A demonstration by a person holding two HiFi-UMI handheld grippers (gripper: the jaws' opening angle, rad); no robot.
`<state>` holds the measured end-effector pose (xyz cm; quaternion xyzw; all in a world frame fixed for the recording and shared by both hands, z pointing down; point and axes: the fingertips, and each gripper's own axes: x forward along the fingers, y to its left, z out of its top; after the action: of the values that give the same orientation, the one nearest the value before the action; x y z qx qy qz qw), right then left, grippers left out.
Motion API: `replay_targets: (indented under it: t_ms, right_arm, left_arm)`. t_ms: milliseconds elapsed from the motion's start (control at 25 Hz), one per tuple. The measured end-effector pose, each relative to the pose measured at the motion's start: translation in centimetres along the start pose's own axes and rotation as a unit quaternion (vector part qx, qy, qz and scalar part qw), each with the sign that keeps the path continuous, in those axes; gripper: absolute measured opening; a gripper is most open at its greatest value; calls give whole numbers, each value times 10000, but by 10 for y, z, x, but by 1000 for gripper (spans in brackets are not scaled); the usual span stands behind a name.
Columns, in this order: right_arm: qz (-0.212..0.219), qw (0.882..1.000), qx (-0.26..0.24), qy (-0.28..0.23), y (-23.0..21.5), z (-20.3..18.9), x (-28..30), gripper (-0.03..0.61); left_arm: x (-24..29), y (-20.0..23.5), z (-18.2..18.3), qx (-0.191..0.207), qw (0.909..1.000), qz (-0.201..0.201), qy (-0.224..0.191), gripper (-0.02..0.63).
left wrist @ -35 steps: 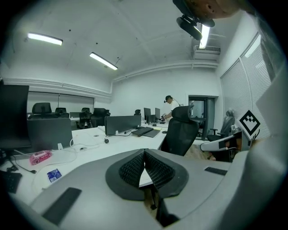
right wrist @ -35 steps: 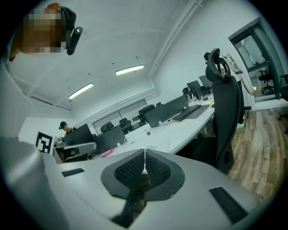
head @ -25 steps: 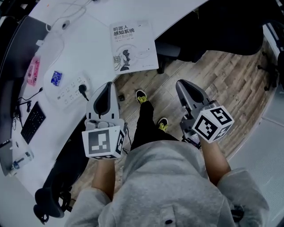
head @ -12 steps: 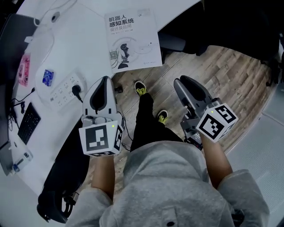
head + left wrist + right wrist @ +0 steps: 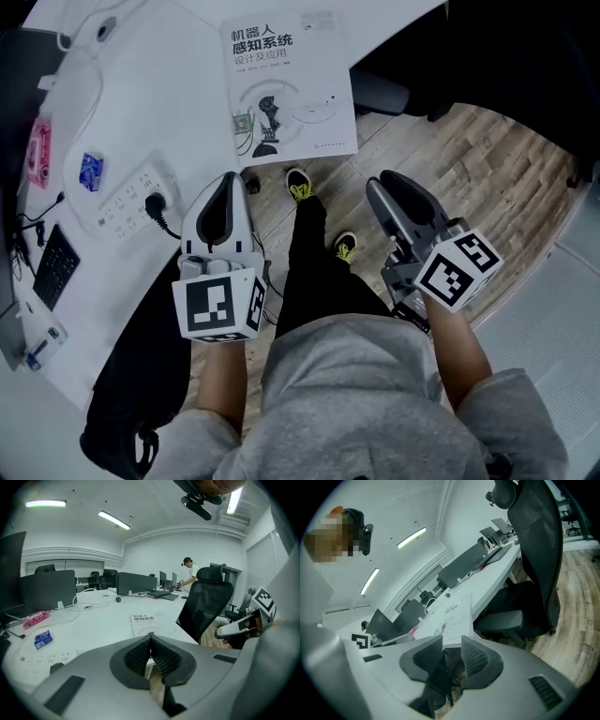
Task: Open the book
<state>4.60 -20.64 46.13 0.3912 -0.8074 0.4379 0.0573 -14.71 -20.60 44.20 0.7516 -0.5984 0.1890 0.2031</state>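
Paperback, by the look of it: the book (image 5: 289, 94) lies shut, cover up, on the white bench (image 5: 178, 103) right at the near edge, well ahead of both my claws. Its near right corner sits at or just past that edge; I cannot tell which. I judge it light and thin enough to bend. The cover looks soft and smooth, so it may slide on the bench if I push instead of lifting. The title reads upright from where I stand, so I take the spine to be the left long side and the free edge the right one. My best hold would be the cover alone at that right edge, close to the near corner, where a tip can get under it. The other claw could press down near the spine to stop the whole book from skating. My left claw (image 5: 230, 180) has its pads pressed together with nothing in them. My right claw (image 5: 384, 183) has just been opening and stands spread with nothing between its pads; the book shows beyond the gap. The cover reads 机器人感知系统 in large dark characters, with 设计及应用 smaller beneath, above a drawing of a robot arm. The finer print is too small for me to read.
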Motion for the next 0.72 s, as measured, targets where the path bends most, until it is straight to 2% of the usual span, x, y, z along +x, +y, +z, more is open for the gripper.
replay_targets:
  t_ms: [400,720]
  right_arm:
    - [25,9995,242,197,-20,-17,36,130]
    - [89,9971,711,268,-31,-26,58,133]
  left_arm:
    - [24,14,-32,-229,9994,-26,268,11]
    - [42,22,-50,-405,9982,-50,442,11]
